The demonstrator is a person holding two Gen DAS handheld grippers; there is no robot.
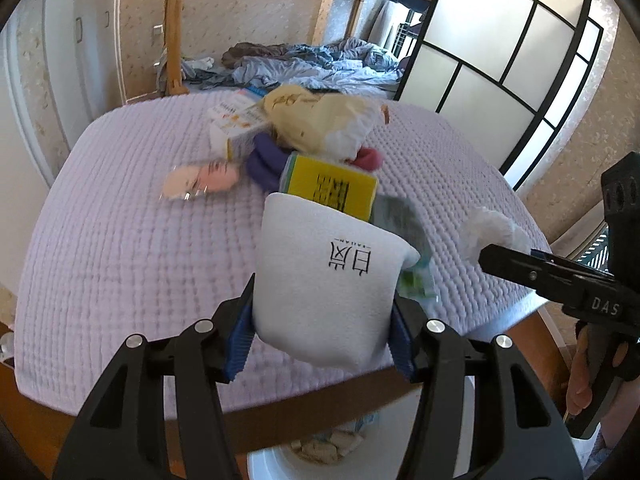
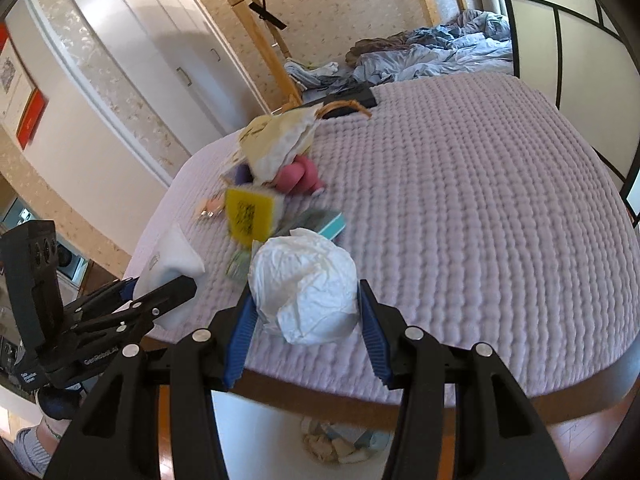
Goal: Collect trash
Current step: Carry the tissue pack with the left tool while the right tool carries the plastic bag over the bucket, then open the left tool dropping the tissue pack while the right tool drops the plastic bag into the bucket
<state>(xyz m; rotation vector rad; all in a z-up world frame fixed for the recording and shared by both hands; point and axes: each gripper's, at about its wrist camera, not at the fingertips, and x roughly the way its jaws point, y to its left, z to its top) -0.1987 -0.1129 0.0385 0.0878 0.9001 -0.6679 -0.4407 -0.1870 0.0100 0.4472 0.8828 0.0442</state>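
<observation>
- We find two pieces of trash held at once: a white pouch (image 1: 324, 280) printed with dark characters, and a crumpled white tissue ball (image 2: 306, 284).
- The left gripper (image 1: 322, 332) has its jaws closed on the pouch's lower sides, carrying it clear of the lilac bedspread (image 1: 120, 248) at the bed's near edge.
- The right gripper (image 2: 306, 334) clamps the tissue ball between its blue pads (image 2: 240, 332), also at the near edge.
- We judge both loads are held there because the white bin (image 1: 320, 460) stands at 6 o'clock below, paper scraps already inside; release over it appears to be the next step.
- Beyond the pouch, at 12 o'clock, lie a yellow box (image 1: 332, 184), a cream paper bag (image 1: 320, 120), a purple item (image 1: 264, 160) and a pink wrapper (image 1: 200, 180), uncollected.
- At 1 o'clock, rumpled blue bedding (image 1: 320, 64) lies well apart.
- The task appears partway done.
</observation>
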